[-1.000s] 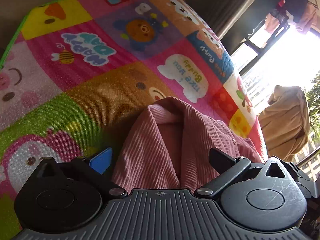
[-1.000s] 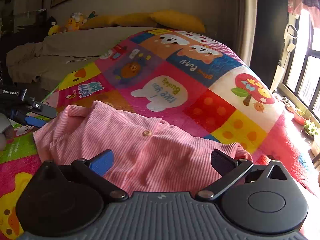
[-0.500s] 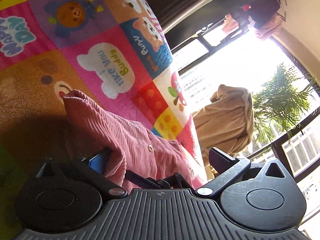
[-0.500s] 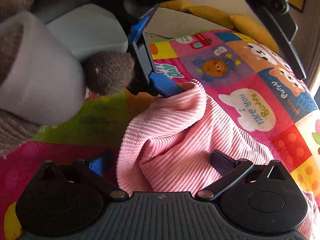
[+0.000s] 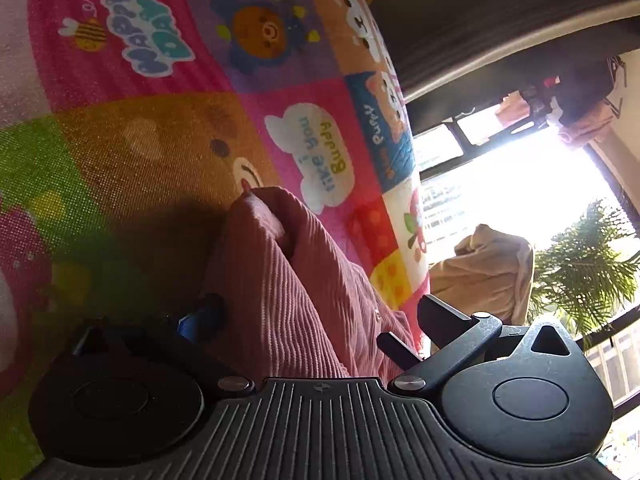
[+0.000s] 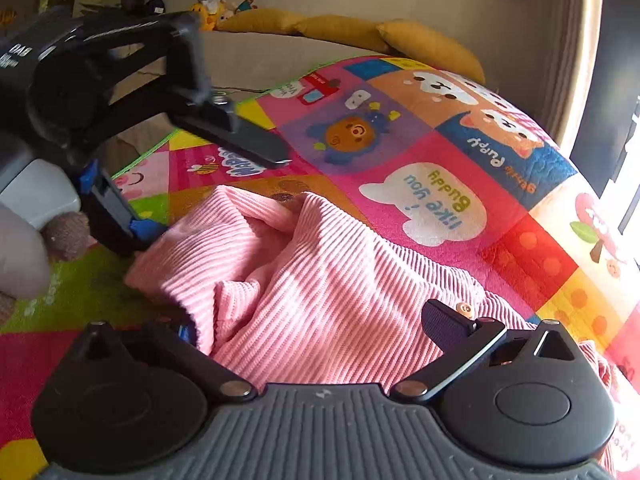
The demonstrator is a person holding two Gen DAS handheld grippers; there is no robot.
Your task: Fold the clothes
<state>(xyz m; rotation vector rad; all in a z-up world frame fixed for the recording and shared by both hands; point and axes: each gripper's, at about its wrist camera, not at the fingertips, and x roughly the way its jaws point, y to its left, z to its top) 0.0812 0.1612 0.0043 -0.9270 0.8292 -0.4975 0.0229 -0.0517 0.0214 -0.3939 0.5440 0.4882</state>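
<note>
Pink corduroy shirt [image 6: 320,292] bunched on a patchwork play mat [image 6: 440,152], long axis running from near left toward far right, rumpled collar end beside the left gripper [image 6: 192,200]. Left gripper spread wide, lower finger touching the fabric edge, clamping nothing. Right gripper [image 6: 312,328] likewise wide apart, straddling the cloth, nearer the buttoned hem [image 6: 464,309].

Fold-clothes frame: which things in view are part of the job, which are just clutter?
In play:
- pink corduroy shirt
- left tongs, open around its edge
- right tongs, open over it
- patchwork play mat it lies on

Lying about:
- yellow cushions
- plush toys
- beige cloth by the window
- palm plant
</note>
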